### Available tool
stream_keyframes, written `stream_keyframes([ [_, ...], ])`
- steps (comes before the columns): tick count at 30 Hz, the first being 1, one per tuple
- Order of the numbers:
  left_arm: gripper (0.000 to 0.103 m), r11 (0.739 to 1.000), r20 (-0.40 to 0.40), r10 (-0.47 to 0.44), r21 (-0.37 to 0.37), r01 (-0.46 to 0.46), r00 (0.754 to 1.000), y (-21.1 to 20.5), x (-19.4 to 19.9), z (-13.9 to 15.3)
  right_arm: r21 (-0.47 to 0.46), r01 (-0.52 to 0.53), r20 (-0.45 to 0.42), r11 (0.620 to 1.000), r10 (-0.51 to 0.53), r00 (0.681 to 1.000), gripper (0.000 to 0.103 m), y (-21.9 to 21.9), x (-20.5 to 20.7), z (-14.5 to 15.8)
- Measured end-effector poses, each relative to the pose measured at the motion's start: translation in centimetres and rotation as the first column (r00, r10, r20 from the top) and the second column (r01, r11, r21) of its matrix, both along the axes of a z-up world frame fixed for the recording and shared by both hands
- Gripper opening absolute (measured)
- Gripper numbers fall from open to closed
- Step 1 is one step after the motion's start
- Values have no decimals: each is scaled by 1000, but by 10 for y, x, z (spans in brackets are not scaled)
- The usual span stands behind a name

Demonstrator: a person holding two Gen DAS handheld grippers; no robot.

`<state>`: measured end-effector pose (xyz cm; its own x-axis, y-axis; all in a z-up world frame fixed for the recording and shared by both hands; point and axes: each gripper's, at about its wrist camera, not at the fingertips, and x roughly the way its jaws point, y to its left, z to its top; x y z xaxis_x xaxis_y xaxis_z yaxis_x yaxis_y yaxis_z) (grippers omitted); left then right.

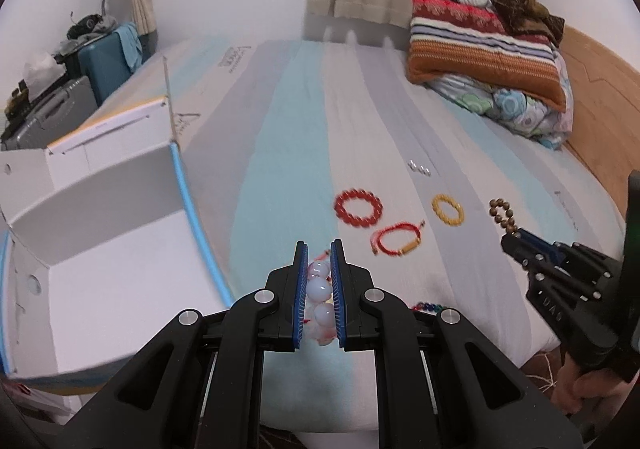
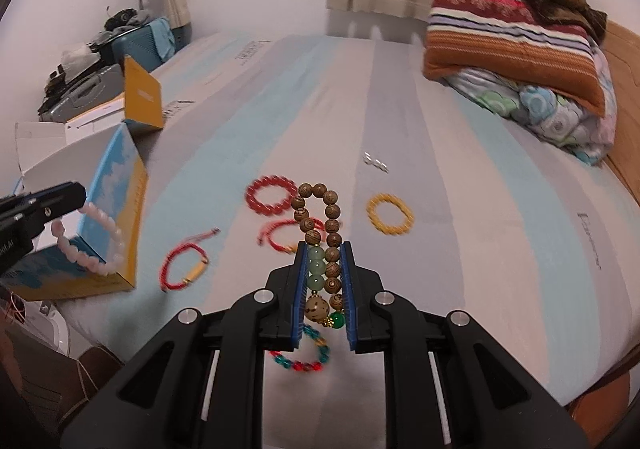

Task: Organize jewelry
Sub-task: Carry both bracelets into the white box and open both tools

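My left gripper is shut on a pale pink bead bracelet, held above the bed just right of the open white box; in the right wrist view the bracelet hangs from that gripper in front of the box. My right gripper is shut on a brown wooden bead bracelet with green beads, raised above the bed. On the sheet lie a red bead bracelet, a yellow bead bracelet, two red cord bracelets and a multicolour bead bracelet.
Small silver rings lie farther back on the striped bed. Folded blankets and a pillow are piled at the back right by a wooden headboard. Suitcases and clutter stand left of the bed.
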<state>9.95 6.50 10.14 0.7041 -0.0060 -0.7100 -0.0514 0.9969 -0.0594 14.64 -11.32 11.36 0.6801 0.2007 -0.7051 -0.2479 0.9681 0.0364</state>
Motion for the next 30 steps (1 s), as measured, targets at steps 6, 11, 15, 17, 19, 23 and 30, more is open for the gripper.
stream_keyframes([
  [6,11,999,22,49,15,-50,999,36,-5,24,5,-60,22,998,60,998,15,41,5,23],
  [11,11,994,27,102,24,-103,994,69,-12,33,14,-134,41,991,133,990,15,92,4,43],
  [15,11,986,33,160,38,-161,987,106,-24,39,14,-208,58,978,207,977,15,143,-2,55],
  [17,11,982,28,185,39,-186,982,124,-29,39,11,-246,64,969,245,967,15,167,-5,59],
  [19,11,974,22,221,49,-222,975,145,-35,38,4,-291,63,957,290,955,15,198,-8,62],
  [23,11,951,-24,304,60,-302,952,189,-47,28,-8,-362,33,932,362,931,15,248,-17,58],
  [30,11,916,-150,401,39,-400,903,247,-59,-1,-4,-448,-125,894,444,887,15,318,-15,30],
])
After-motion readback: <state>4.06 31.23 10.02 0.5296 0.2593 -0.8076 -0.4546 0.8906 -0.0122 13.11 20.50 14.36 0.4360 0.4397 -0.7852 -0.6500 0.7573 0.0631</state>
